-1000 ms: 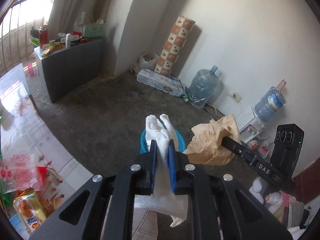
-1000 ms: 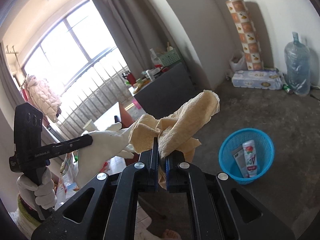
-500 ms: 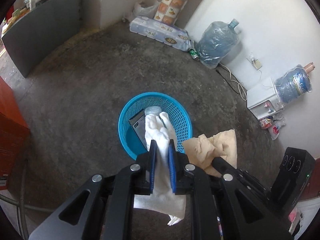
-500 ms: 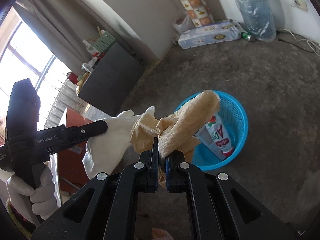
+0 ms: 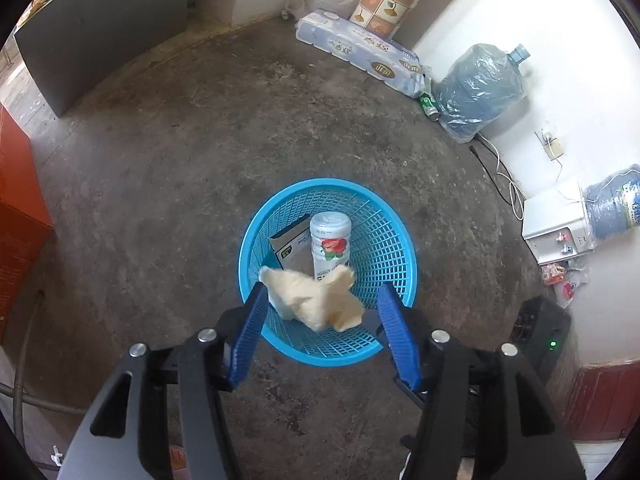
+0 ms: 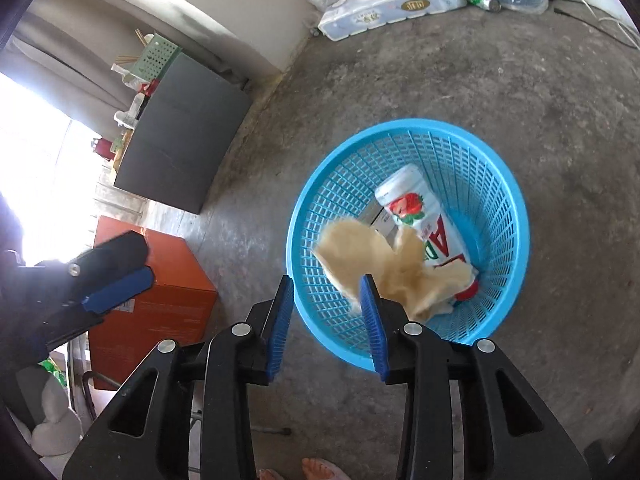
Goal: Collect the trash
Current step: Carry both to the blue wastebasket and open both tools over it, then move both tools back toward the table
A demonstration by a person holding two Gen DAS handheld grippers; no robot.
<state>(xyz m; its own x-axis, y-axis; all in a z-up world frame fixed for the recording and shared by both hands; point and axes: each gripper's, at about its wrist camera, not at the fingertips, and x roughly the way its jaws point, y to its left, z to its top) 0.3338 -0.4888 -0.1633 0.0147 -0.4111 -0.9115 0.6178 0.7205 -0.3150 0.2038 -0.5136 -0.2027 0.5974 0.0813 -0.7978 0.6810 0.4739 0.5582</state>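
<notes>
Blue basket (image 5: pixel 394 240) sat centre frame on the concrete floor (image 5: pixel 160 160), w/ a white bottle (image 5: pixel 330 240) and a dark carton (image 5: pixel 290 246) inside. Tan paper wad (image 5: pixel 316 300) was over the basket's near rim, blurred, touching neither pad. Left gripper (image 5: pixel 320 308) had just been opening; jaws spread, wad seen between them but free. In right view, right gripper (image 6: pixel 326 304) had also just been opening, jaws apart; the wad (image 6: pixel 384 264) was just beyond its right pad, inside the basket (image 6: pixel 500 208), over the bottle (image 6: pixel 420 216).
</notes>
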